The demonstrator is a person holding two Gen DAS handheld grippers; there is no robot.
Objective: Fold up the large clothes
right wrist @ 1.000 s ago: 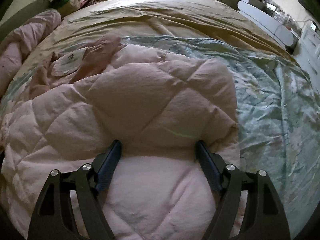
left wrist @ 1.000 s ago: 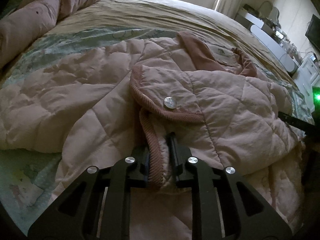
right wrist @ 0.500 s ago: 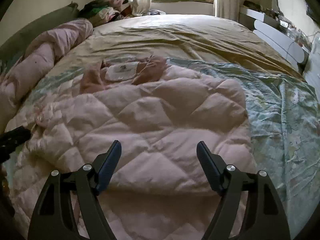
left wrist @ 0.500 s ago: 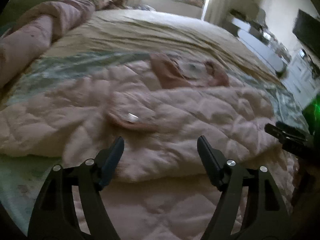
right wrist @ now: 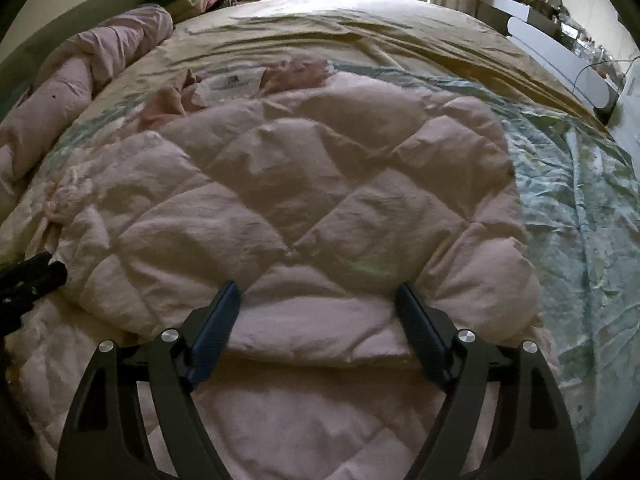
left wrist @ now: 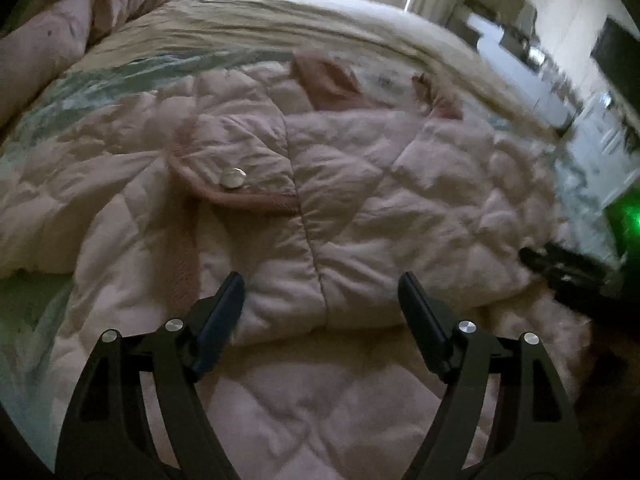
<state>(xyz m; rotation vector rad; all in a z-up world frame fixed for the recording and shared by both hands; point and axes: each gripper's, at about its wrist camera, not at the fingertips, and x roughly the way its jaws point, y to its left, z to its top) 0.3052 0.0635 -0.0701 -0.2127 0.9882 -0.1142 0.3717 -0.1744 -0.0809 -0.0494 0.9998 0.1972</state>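
Observation:
A pale pink quilted jacket lies spread on the bed, partly folded over itself. It has a darker pink knit collar at the far end and a pocket flap with a silver snap. My left gripper is open and empty just above the jacket's near fold. My right gripper is open and empty over the jacket's right side. The right gripper's tip shows in the left wrist view; the left gripper's tip shows in the right wrist view.
The bed has a teal patterned sheet and a beige cover beyond the jacket. A rolled pink duvet lies along the left edge. White furniture stands to the right of the bed.
My left gripper let go of the jacket's ribbed edge, opened and pulled back. My right gripper, open throughout, drew back from the jacket then came slightly closer again.

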